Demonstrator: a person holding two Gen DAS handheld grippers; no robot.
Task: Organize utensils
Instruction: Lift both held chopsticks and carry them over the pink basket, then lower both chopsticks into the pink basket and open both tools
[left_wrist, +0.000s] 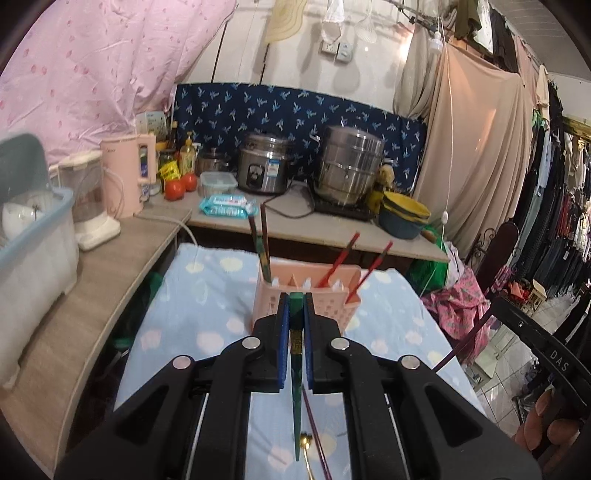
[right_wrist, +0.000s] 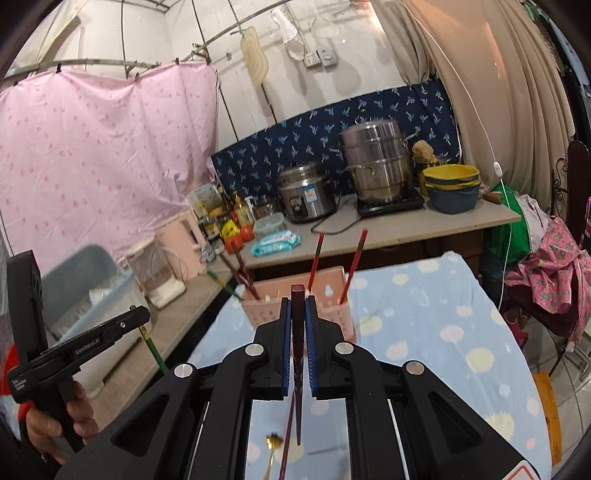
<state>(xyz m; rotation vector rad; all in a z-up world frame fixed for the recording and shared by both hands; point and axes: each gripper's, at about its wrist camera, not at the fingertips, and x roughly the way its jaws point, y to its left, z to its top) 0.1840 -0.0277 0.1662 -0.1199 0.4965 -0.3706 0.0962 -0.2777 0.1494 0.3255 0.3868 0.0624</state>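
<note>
Green chopstick (left_wrist: 295, 369) clamped in left gripper (left_wrist: 295, 306), dark red chopstick (right_wrist: 297, 354) in right gripper (right_wrist: 297, 310); both jaws pinched tight. Step: carrying above blue cloth (left_wrist: 207, 291). Next: align tips over pink basket (left_wrist: 332, 295) slots, lower, release.

Maroon chopstick (right_wrist: 297, 332) in right hand-held gripper (right_wrist: 297, 301)

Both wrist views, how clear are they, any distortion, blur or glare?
Left wrist view: strong fisheye bending, dark corners, and the pink utensil basket sharp. Right wrist view: the same curvature, the counter edge bowed, soft glare on the beige curtain, no obvious motion blur.
</note>
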